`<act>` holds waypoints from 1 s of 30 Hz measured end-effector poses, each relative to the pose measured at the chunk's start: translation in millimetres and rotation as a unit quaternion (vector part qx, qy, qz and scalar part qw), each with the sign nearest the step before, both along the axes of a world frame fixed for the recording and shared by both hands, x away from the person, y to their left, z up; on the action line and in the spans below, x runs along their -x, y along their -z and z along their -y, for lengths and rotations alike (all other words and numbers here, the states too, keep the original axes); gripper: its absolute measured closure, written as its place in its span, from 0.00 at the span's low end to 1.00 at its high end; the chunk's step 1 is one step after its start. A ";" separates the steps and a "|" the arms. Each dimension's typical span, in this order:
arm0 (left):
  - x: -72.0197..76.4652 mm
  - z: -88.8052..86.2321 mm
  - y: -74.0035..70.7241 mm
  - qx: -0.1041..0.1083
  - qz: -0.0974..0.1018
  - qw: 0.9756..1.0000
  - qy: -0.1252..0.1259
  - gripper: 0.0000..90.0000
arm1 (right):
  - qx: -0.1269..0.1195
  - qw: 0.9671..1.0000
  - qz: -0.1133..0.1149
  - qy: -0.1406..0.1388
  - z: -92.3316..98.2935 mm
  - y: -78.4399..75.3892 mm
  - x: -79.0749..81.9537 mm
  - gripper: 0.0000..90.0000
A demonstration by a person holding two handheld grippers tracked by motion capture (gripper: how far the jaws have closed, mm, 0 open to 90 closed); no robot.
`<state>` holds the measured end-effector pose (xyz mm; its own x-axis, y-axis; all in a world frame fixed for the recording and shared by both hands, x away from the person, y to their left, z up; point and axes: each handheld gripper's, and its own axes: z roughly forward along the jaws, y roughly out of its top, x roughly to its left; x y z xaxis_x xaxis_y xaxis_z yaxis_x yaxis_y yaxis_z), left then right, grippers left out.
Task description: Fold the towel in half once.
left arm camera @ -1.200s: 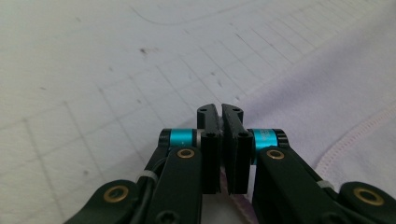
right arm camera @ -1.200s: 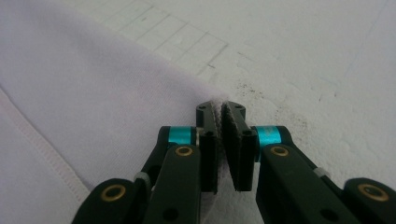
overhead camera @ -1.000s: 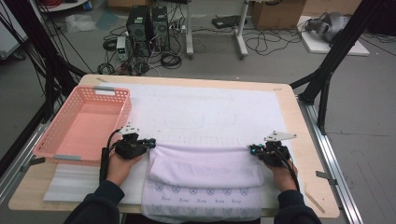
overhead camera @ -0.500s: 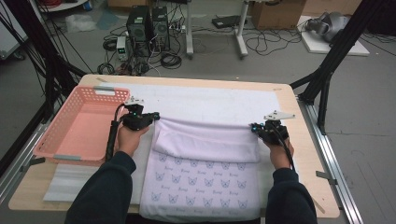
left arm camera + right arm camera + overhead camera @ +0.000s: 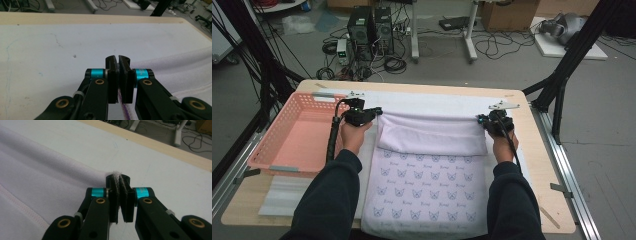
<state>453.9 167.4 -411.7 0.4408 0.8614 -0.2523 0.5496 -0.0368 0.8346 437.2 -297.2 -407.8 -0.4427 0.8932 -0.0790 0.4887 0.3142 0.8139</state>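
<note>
A pale lilac towel (image 5: pixel 427 185) with a small printed pattern lies on the table, its far end lifted and folded back into a plain band (image 5: pixel 432 135). My left gripper (image 5: pixel 374 111) is shut on the towel's far left corner (image 5: pixel 125 110); in the left gripper view (image 5: pixel 117 58) the cloth runs down between the closed jaws. My right gripper (image 5: pixel 482 120) is shut on the far right corner, and in the right gripper view (image 5: pixel 117 176) a fuzzy white towel edge (image 5: pixel 116 173) pokes out between the jaws. Both grippers hold the cloth a little above the white mat (image 5: pixel 437 102).
A pink plastic basket (image 5: pixel 292 135) stands at the table's left side, close to my left forearm. A white foam sheet (image 5: pixel 287 192) lies at the front left. The wooden table edge (image 5: pixel 412 86) runs along the far side; black frame legs and cables are beyond it.
Both grippers have carried the towel's corners away from the person toward the far side, a little higher. More of the patterned cloth lies uncovered on the table.
</note>
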 end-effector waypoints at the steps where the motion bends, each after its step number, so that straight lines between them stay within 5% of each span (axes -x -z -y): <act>1: 0.0 0.3 1.2 -0.007 -0.002 1.000 0.006 0.95 | -0.004 1.000 -0.006 0.003 -0.7 2.4 -0.8 0.96; 3: -0.2 0.3 2.3 -0.007 -0.007 1.000 0.003 0.86 | -0.007 1.000 -0.017 0.008 -2.3 7.1 -2.3 0.88; 5: 1.5 -2.7 0.0 0.004 -0.008 1.000 -0.009 0.67 | -0.014 0.999 -0.021 0.020 -2.5 9.1 -3.1 0.70; 7: 5.7 -4.1 -2.8 0.012 -0.005 1.000 -0.005 0.62 | -0.029 0.999 -0.019 0.022 -0.4 7.2 -2.0 0.67; 11: 15.9 2.3 -0.9 0.004 -0.022 0.999 0.050 0.55 | -0.052 0.998 -0.028 -0.001 2.1 3.2 3.4 0.65; 13: 20.7 10.0 0.9 -0.021 -0.036 0.996 0.075 0.52 | -0.051 0.998 -0.032 -0.015 1.8 3.7 9.4 0.65; 16: 31.8 17.3 4.7 -0.017 -0.019 0.996 0.083 0.53 | -0.058 0.996 -0.048 -0.036 4.2 8.1 19.8 0.65; 19: 36.4 22.4 9.5 -0.042 -0.036 0.994 0.094 0.52 | -0.069 0.994 -0.063 -0.051 10.2 14.1 29.6 0.65; 21: 40.4 25.1 12.8 -0.040 -0.029 0.995 0.091 0.52 | -0.075 0.992 -0.090 -0.057 13.3 16.0 32.6 0.64; 25: 43.4 30.5 24.8 -0.062 -0.047 0.993 0.091 0.53 | -0.064 0.992 -0.089 -0.059 13.7 22.0 41.1 0.66; 27: 44.9 32.6 27.9 -0.090 -0.052 0.990 0.099 0.60 | -0.068 0.992 -0.096 -0.050 15.6 28.0 42.4 0.68; 30: 52.5 32.1 28.5 -0.088 -0.021 0.991 0.099 0.87 | -0.068 0.991 -0.103 -0.052 18.6 33.4 47.0 0.86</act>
